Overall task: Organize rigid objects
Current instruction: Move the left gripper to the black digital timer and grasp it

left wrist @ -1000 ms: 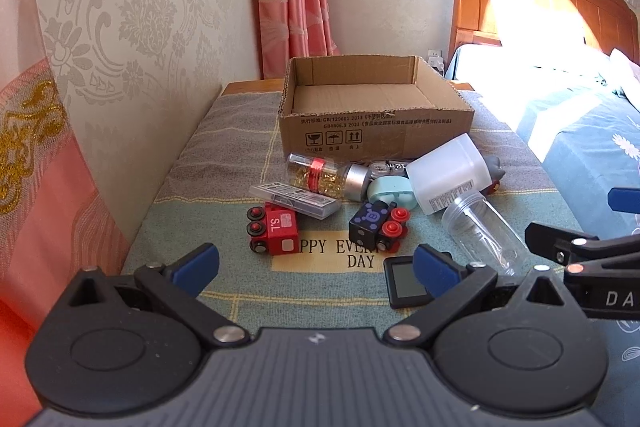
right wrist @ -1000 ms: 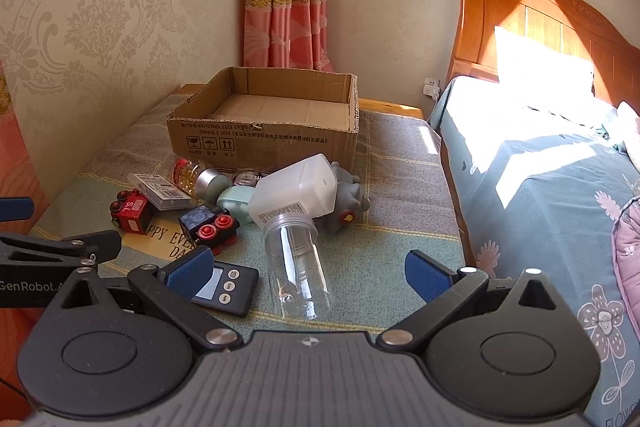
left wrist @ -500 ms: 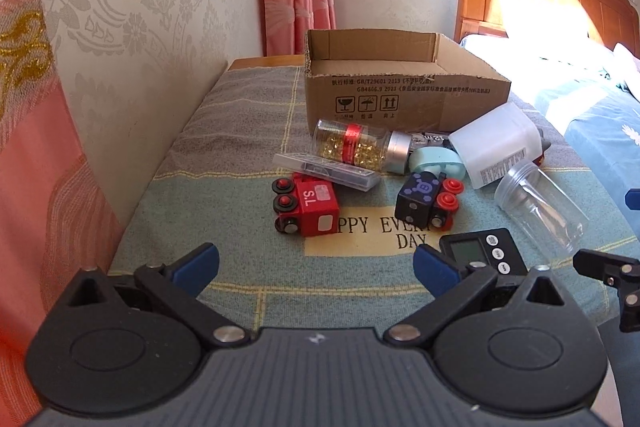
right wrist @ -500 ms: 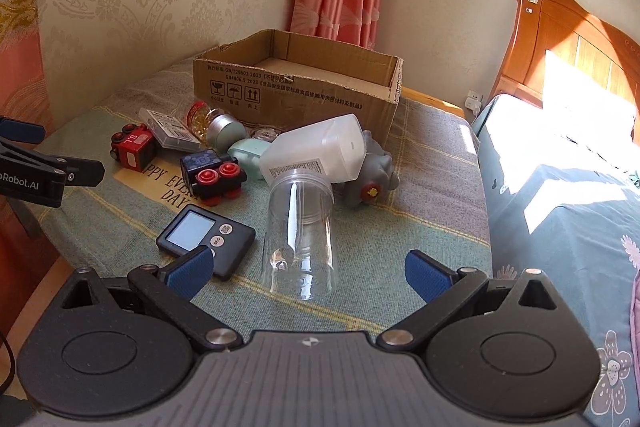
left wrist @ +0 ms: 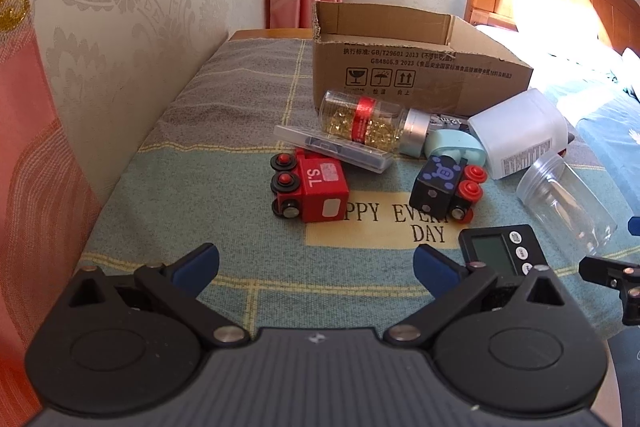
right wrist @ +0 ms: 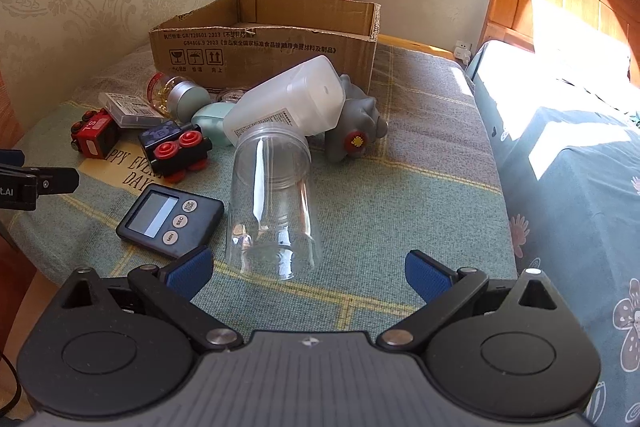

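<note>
As both grippers advance lower and nearer than a second ago, left gripper [left wrist: 316,261] and right gripper [right wrist: 308,271] remain spread, holding nothing; the jar [right wrist: 272,203] lies just ahead, box [right wrist: 276,47] beyond, suggesting pickup begins.

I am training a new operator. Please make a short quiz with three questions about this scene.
1. True or false: the clear jar stands upright.
2. Which object lies nearest the left gripper? A) red toy train B) white bottle C) cardboard box
3. Fill in: the right gripper is ____ and holds nothing.

Key: 1. False, it lies on its side. 2. A. 3. open.
</note>
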A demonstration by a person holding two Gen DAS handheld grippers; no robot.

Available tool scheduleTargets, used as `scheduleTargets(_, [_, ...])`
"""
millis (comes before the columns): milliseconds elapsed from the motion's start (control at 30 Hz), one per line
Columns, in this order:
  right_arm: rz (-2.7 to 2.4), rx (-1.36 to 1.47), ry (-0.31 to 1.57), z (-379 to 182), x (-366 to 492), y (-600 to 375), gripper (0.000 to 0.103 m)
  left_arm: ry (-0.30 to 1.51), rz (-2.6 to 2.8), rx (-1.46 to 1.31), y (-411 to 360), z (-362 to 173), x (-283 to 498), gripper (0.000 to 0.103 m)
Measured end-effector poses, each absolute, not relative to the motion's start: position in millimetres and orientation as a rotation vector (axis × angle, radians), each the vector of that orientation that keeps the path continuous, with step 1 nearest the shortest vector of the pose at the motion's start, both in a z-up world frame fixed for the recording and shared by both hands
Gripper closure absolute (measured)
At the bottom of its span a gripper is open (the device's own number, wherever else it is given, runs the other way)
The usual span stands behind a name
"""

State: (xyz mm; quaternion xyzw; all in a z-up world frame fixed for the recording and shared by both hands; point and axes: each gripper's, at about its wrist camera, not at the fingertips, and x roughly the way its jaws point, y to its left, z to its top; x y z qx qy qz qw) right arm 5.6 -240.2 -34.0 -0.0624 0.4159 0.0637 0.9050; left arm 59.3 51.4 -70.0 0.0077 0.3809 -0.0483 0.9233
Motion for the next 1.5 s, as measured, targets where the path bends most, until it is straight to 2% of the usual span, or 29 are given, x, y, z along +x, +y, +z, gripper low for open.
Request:
scheduleTargets(567, [0.048, -0.094, 0.89, -44, 9, -289, 0.0, 0.818, -0.32, 0.076, -2, -61, 61, 0.0])
scheduleTargets(1000, [0.105, -0.085, 0.859, -57, 3, -297, 0.0, 0.894, -0.337, 0.102, -54, -88, 80, 0.0])
scheduleTargets(1300, [0.118, -0.09, 0.853, -57, 2, -299, 0.0, 0.833, -0.243, 0.162, -49, -89, 66, 0.001])
scheduleTargets(1500, [0.12, -0.092, 0.85, -57, 1, -300, 0.0, 0.789, -0.301, 0.197, -54, -86, 61, 0.012])
